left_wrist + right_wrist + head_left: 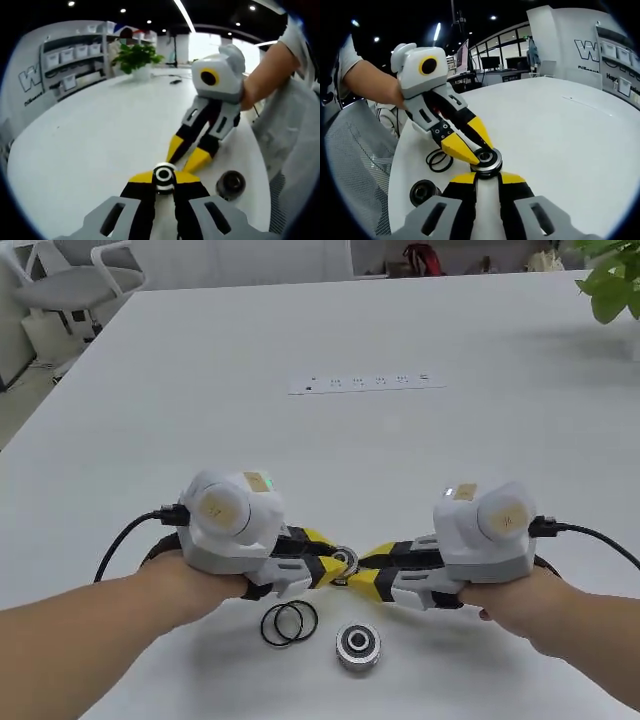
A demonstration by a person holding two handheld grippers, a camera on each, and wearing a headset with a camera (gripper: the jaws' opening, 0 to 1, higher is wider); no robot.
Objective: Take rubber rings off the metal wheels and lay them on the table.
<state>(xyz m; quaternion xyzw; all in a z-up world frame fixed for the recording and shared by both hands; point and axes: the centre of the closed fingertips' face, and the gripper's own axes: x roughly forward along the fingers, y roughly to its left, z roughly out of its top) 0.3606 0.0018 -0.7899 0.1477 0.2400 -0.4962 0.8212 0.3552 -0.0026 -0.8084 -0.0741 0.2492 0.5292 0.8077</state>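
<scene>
Head view: left hand-held gripper point(326, 568) and right hand-held gripper point(368, 578) point at each other, tips meeting on 1 metal wheel point(343, 560) held just above the white bench point(300, 440). 2 loose rubber rings point(288, 623) lie overlapping on the bench just below the left jaws, with a second wheel point(358, 644) near them to the right. A power strip point(365, 383) sits further back, a plant point(610, 280) at the far right corner. Left gripper view: the left hand-held gripper point(163, 179) is clamped narrow on the metal wheel point(163, 175). The right hand-held gripper point(187, 152) comes in from above with its tips beside the wheel; the second wheel point(231, 184) is on the bench at right. Right gripper view: right hand-held gripper point(488, 178) jaws narrow, metal wheel point(487, 159) at their tips, cannot tell if they grip it. The left hand-held gripper point(472, 142) pinches the wheel from upper left; rubber rings point(438, 160) and second wheel point(422, 192) lie at left.
</scene>
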